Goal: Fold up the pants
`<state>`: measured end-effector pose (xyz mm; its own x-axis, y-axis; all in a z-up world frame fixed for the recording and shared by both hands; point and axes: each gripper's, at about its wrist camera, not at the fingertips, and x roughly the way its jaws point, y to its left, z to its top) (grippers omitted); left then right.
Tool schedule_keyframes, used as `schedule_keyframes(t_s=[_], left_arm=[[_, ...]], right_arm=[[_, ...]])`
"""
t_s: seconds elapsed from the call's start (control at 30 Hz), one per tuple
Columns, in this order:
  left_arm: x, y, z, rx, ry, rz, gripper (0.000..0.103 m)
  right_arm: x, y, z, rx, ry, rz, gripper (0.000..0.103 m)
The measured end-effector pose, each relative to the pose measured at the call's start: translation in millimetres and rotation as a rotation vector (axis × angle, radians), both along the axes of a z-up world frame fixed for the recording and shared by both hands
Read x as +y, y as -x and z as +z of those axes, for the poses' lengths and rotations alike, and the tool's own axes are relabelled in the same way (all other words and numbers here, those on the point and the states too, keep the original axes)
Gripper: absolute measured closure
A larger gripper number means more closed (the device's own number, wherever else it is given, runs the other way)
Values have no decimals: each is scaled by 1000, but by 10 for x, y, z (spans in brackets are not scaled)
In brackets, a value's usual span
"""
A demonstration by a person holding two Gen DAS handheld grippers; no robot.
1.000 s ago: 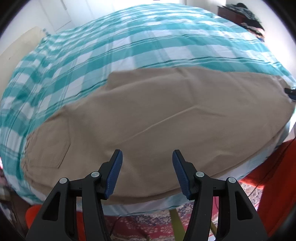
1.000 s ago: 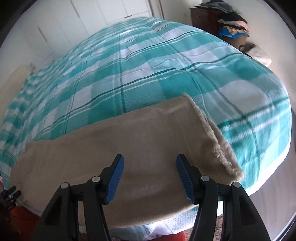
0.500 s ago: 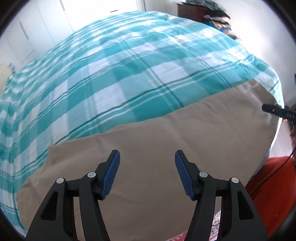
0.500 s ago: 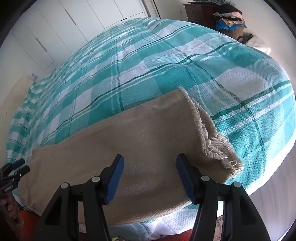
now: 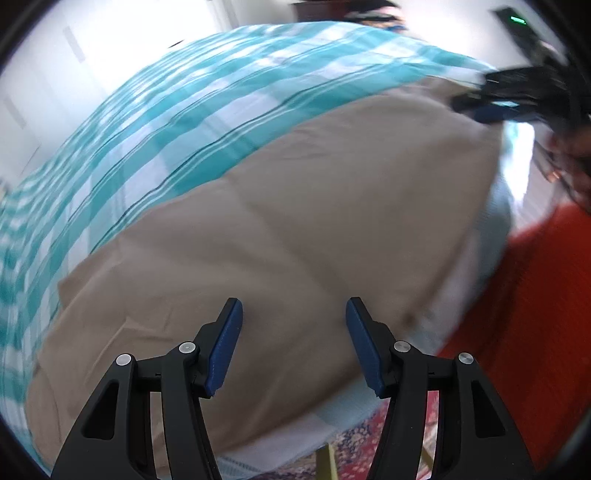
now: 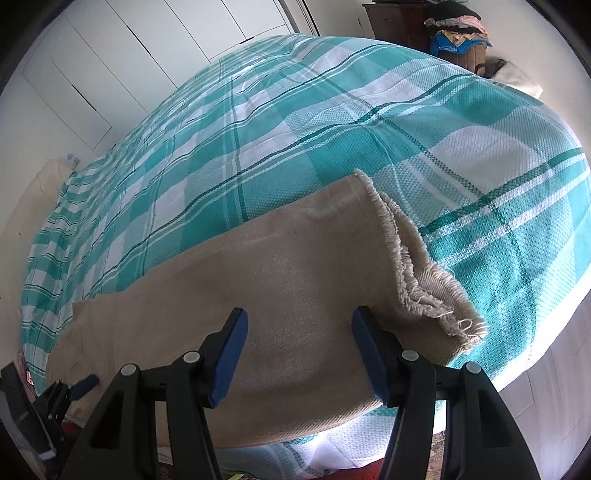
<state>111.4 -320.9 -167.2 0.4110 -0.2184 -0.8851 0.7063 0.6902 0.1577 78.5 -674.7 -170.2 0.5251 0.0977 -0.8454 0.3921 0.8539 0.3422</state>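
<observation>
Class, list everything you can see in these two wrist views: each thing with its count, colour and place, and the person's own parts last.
pants: one, beige, flat along the bed's near edge, frayed hem at right
bedspread: one, teal and white check, covering the bed
cupboard doors: white, behind the bed
clothes pile: mixed colours, far right corner on dark furniture
rug: red patterned, on floor beside bed
red garment: worn by the person, right of left view
left gripper: black, blue pads, open above the pants
right gripper: black, blue pads, open above the hem end
</observation>
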Motion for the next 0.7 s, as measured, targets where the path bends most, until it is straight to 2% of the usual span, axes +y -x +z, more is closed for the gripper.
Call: schedule_keyframes(t_s=[0.1, 0.23, 0.3, 0.37, 0.47, 0.53, 0.6, 0.7], left_arm=[[10, -130, 174, 19, 60, 15, 33], [-51, -507, 257, 41, 94, 96, 33], [-93, -527, 176, 45, 67, 80, 33], [-139, -392, -10, 71, 22, 18, 33], [-117, -154, -175, 0, -11, -18, 34], [-87, -136, -181, -2, 8, 2, 34], [-67, -180, -173, 28, 26, 27, 34], [-70, -166, -175, 21, 25, 23, 33]], right_arm=[[-3, 13, 0, -3, -4, -9, 44], [-11, 78, 69, -49, -13, -32, 44], [-83, 197, 167, -118, -56, -74, 44], [-200, 358, 285, -201, -137, -121, 44], [-471, 644, 474, -277, -180, -217, 43], [-692, 840, 512, -271, -195, -293, 40], [-840, 974, 442, -228, -217, -349, 39], [-892, 1021, 221, -160, -294, -358, 39]])
